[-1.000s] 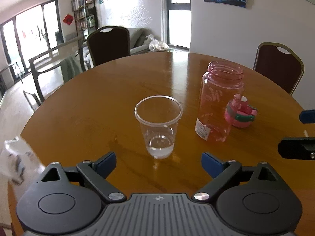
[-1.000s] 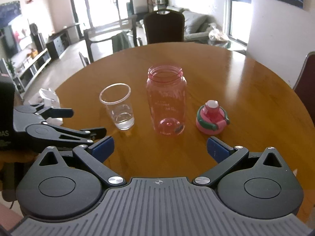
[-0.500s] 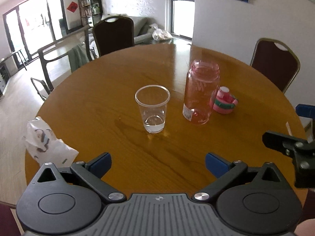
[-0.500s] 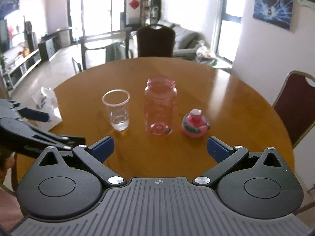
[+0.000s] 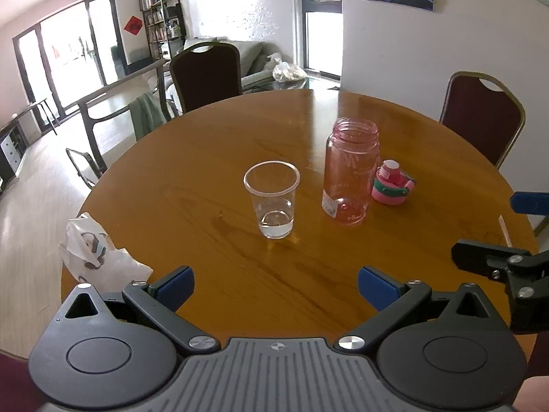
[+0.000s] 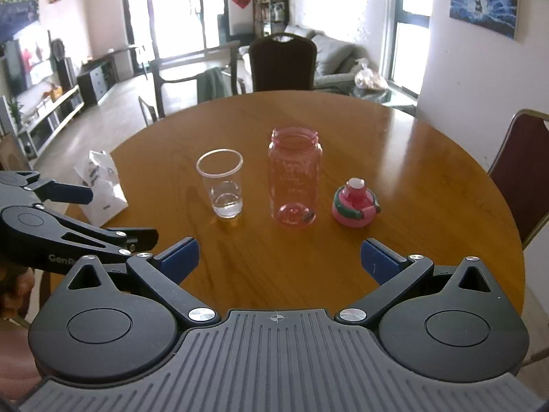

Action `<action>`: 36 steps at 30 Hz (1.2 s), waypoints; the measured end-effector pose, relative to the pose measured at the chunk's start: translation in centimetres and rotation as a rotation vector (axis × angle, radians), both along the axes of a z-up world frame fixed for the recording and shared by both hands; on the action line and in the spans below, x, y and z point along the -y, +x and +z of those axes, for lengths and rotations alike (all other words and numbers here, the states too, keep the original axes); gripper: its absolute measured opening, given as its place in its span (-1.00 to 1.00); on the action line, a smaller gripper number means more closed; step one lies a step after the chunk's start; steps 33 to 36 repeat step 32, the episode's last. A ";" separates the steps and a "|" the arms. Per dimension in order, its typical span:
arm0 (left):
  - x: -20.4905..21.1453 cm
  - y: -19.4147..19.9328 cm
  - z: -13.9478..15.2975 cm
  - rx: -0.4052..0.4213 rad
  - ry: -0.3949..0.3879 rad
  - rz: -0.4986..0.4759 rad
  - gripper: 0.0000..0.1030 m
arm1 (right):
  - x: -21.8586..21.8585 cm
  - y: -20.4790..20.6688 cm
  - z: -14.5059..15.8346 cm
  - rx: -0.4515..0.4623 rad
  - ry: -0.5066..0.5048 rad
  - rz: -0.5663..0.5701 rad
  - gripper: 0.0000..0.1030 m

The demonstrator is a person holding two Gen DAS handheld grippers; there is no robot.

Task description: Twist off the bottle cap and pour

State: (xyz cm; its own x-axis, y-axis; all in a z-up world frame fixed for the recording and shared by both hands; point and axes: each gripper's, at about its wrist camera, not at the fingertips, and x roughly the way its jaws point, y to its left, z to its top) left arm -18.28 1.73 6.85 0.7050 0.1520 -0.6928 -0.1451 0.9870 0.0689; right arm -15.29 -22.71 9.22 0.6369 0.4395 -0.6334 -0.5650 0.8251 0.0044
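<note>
Two hand-held grippers hang over the near edge of the tabletop (image 6: 429, 158), both with their jaws spread wide and nothing between them: the left hand-held gripper (image 5: 276, 283) faces the cup, and the right hand-held gripper (image 6: 279, 254) faces the bottle, each well short of what it looks at.

Beyond them the clear plastic cup (image 6: 221, 185) stands upright with a shallow layer of water at its bottom. Just beside it, to its right and not touching, the pink see-through bottle (image 6: 295, 178) stands upright with its threaded mouth uncovered; it looks empty or nearly so. The pink and green cap (image 6: 355, 202) lies on the wood to the bottle's right, apart from it. A crumpled white bag (image 6: 101, 189) sits at the far left rim.

The bottle looks like rigid plastic, light now, with smooth rounded walls that could slip; the straight mid-body below the shoulder is probably the best place to take it. The cup seems thin and soft-walled, easy to crush or tip, so it calls for a gentle squeeze low down. The pour appears done.
</note>
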 end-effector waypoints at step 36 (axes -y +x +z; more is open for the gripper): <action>0.5 0.4 -0.4 -0.017 -0.001 -0.033 0.99 | -0.7 0.7 -0.5 -0.014 0.006 -0.022 1.00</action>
